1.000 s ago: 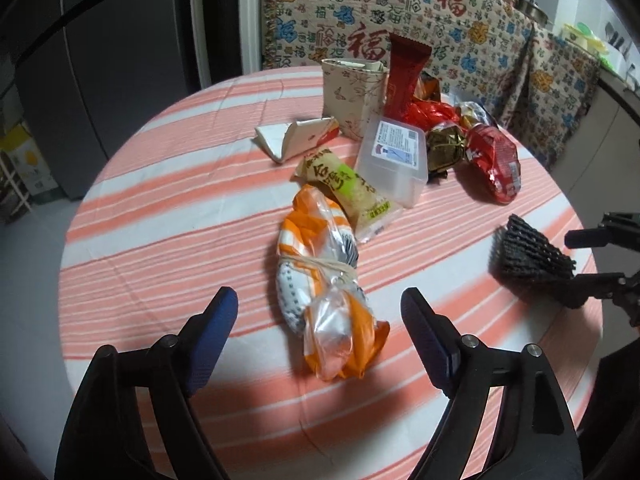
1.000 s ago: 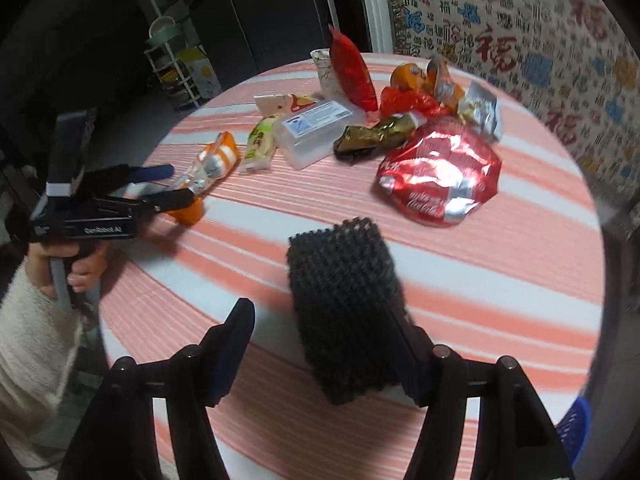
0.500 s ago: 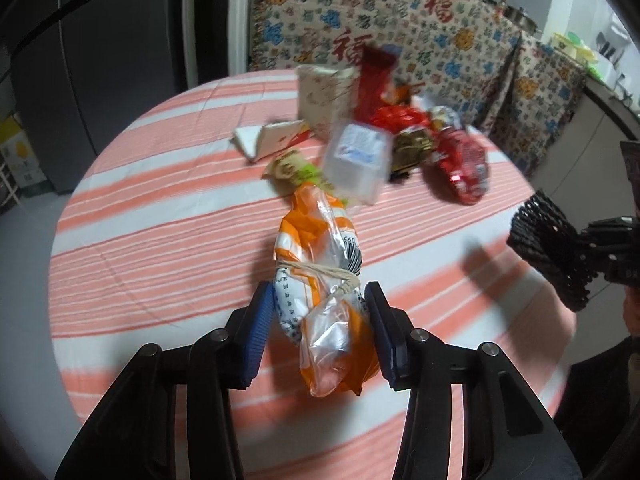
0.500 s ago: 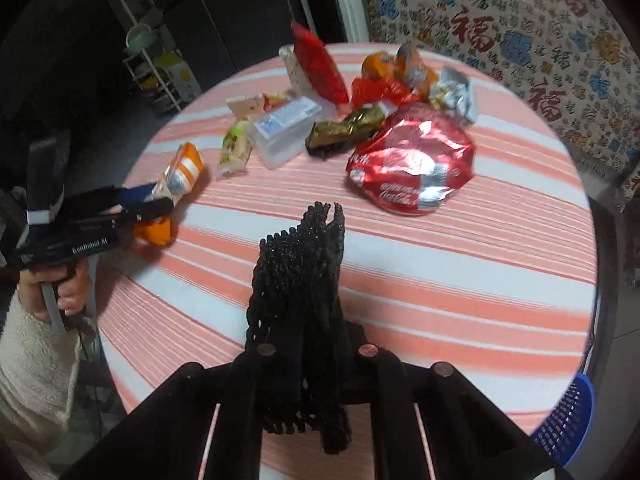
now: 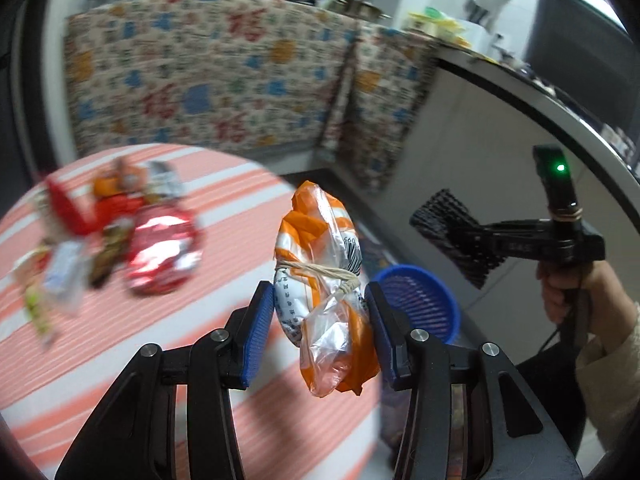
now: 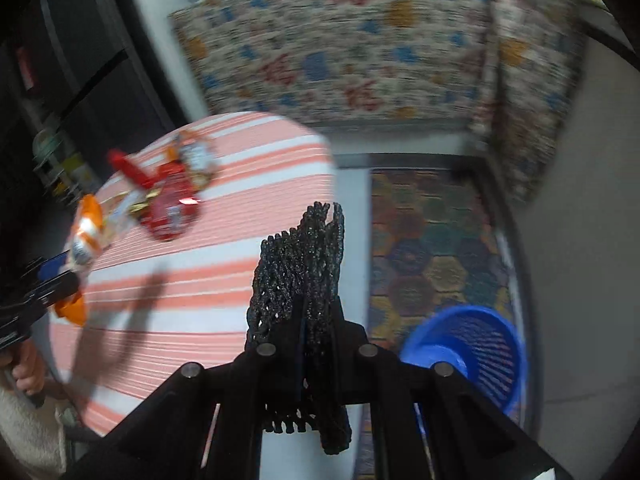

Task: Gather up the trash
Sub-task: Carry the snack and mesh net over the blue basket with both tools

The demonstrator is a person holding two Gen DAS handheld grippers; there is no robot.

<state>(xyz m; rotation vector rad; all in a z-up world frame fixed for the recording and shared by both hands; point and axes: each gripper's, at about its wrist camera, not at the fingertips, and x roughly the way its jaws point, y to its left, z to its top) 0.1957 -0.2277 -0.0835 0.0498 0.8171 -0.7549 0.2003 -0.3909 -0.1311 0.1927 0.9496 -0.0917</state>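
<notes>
Orange-and-white plastic fills the middle of my left wrist view: the bag (image 5: 320,276), tied round its waist with pale string, stands between the blue pads (image 5: 258,332) of my left gripper (image 5: 320,334), which are clamped on its lower half, so it hangs clear of the table (image 5: 224,216). My right gripper (image 6: 316,344) has its jaws pinched tight on a piece of black mesh (image 6: 304,264), which sticks up past the fingertips and droops a little below them. From the left camera I can see that same mesh out to the right of the bag, with a hand (image 5: 576,292) in a pale sleeve gripping the handle behind it. I take the blue basket (image 6: 476,356) as my landmark; it sits on the floor beside the table, on or at the edge of a patterned mat (image 6: 432,240). The mesh is up and to the left of the basket in the right view, not over its mouth. The bag is in front of the basket in the left view, hiding part of its rim. Left of the basket, on the striped tablecloth, lie the remaining wrappers, among them a red foil bag (image 5: 164,256), all blurred. Beyond the basket hangs a patterned cloth (image 5: 224,72) with red characters.
</notes>
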